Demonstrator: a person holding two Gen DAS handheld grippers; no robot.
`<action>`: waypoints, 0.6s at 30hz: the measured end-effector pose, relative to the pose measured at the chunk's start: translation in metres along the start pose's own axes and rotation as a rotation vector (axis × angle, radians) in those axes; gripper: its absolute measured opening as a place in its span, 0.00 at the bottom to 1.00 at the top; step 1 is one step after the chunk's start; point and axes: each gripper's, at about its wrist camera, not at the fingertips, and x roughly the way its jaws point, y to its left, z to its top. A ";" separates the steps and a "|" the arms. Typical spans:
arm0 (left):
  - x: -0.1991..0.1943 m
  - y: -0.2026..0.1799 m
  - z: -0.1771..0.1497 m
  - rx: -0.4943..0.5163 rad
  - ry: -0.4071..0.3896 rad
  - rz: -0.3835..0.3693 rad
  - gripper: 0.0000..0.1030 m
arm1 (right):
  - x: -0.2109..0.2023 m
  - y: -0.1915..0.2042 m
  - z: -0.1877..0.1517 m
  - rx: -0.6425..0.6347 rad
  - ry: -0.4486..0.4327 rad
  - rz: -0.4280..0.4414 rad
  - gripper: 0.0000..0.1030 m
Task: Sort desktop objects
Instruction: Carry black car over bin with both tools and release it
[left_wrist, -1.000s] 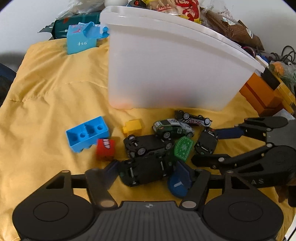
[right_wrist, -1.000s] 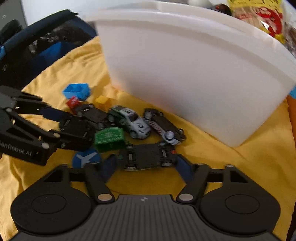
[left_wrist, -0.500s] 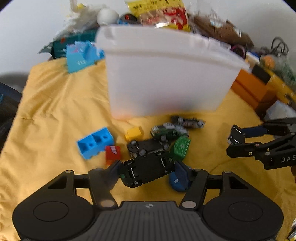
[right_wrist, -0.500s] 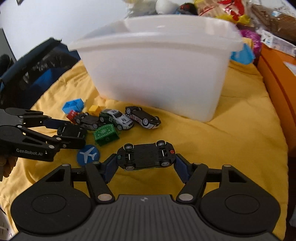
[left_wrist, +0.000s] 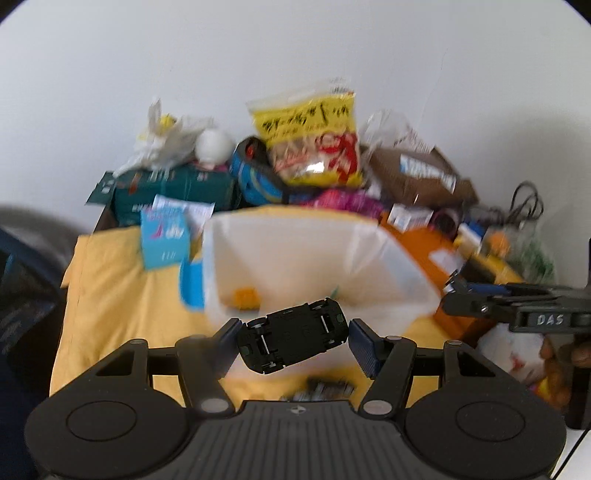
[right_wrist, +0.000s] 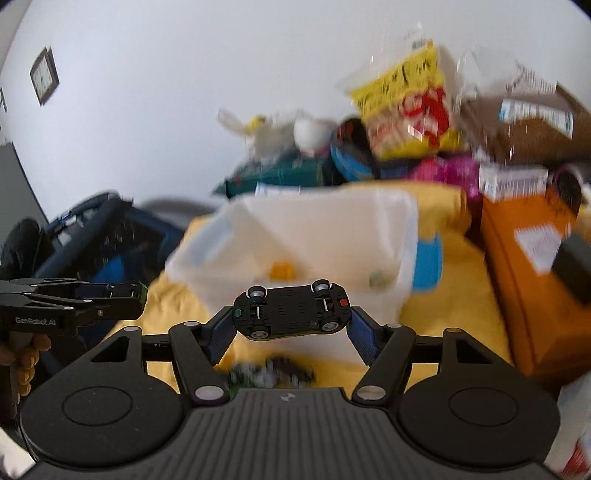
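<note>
My left gripper (left_wrist: 293, 338) is shut on a black toy car (left_wrist: 291, 339), upside down, held in the air in front of the white plastic bin (left_wrist: 399, 273). My right gripper (right_wrist: 291, 315) is shut on a second black toy car (right_wrist: 291, 314), also underside up, held at the bin's (right_wrist: 207, 266) near rim. A yellow block (left_wrist: 245, 297) lies inside the bin. Each gripper shows in the other's view: the right one at the right (left_wrist: 458, 301), the left one at the left (right_wrist: 136, 295). Blurred toy cars (right_wrist: 273, 373) lie on the yellow cloth below.
Behind the bin stand a yellow snack bag (left_wrist: 310, 140), a teal box (left_wrist: 173, 192), a light blue box (left_wrist: 166, 236) and brown packets (left_wrist: 417, 177). Orange boxes (right_wrist: 528, 280) stand at the right. A dark bag (right_wrist: 92, 240) sits at the left.
Both grippers have lifted their cars off the cloth and risen to the height of the bin's rim. The bin's inside now shows from above.
</note>
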 end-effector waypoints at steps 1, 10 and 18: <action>0.000 -0.001 0.008 0.009 -0.006 -0.002 0.64 | -0.001 -0.001 0.009 0.000 -0.010 -0.003 0.67; 0.017 -0.007 0.066 0.035 0.003 0.004 0.64 | 0.002 -0.013 0.070 0.033 -0.042 -0.018 0.67; 0.048 0.004 0.084 0.017 0.097 0.021 0.64 | 0.018 -0.017 0.093 0.018 0.008 -0.036 0.67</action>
